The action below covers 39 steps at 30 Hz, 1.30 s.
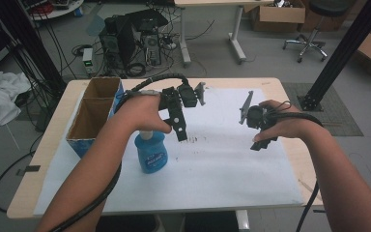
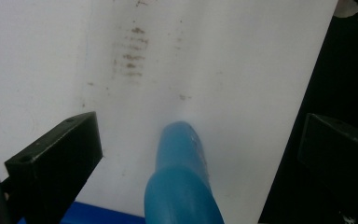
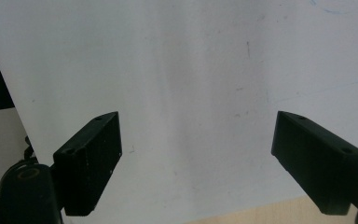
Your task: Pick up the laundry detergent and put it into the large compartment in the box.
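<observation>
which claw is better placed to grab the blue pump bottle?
Left. The left claw hangs open right over the blue pump bottle, its nozzle between the jaws. The right claw is open over bare white sheet.

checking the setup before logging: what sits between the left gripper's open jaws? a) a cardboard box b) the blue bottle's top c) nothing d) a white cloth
b: in the left gripper view the blue bottle's top rises between the two spread jaws of the left gripper.

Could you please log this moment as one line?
left gripper: open, over blue bottle nozzle | right gripper: open, empty, above white sheet | cardboard box: table's left
</observation>
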{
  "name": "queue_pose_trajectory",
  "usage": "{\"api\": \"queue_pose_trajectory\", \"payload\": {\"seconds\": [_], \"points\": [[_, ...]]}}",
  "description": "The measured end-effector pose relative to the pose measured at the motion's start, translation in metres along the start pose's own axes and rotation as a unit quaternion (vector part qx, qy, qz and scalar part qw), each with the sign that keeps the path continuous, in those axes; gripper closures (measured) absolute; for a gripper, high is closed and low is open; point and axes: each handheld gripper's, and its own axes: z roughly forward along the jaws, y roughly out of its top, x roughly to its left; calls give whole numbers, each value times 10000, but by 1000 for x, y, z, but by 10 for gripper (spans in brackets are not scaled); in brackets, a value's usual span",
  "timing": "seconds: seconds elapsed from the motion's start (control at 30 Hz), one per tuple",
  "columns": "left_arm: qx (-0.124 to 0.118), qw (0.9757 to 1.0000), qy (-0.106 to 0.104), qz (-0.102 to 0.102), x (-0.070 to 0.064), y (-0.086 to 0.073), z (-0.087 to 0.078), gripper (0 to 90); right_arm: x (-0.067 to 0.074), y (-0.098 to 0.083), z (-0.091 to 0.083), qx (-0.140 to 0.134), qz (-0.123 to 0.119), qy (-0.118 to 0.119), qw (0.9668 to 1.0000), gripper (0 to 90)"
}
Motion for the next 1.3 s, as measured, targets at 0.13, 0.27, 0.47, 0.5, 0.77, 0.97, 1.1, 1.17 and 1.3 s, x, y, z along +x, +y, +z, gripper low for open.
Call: {"api": "queue_pose_trajectory", "payload": {"seconds": [0.13, 0.27, 0.47, 0.5, 0.77, 0.97, 1.1, 1.17, 1.3], "points": [[-6, 10000, 21, -65, 0, -3, -5, 1, -1, 2, 2, -12, -59, -5, 10000, 162], [17, 9999, 79, -140, -1, -7, -13, 1, -2, 5, 4, -39, -85, -6, 10000, 162], [-143, 9995, 120, -252, -4, -19, -25, 1, -2, 10, 4, -2, -121, 30, 9999, 163], [-157, 9994, 123, -276, -4, -21, -25, 1, -2, 12, 4, -6, -159, 10, 9999, 162], [-147, 9985, 199, -498, -8, -40, -29, 1, -4, 18, 4, -43, -192, -15, 9998, 162], [-158, 9977, 206, -622, -9, -51, -30, 1, -4, 21, 6, -25, -222, -19, 9997, 162], [-120, 9971, 214, -719, -10, -57, -30, 1, -4, 21, 8, -67, -213, 11, 9997, 162], [-95, 9969, 213, -756, -10, -60, -29, 1, -4, 22, 7, -56, -250, 3, 9997, 162], [-68, 9961, 171, -866, -10, -66, -24, 1, -4, 25, 8, -65, -279, 7, 9996, 162]]}}
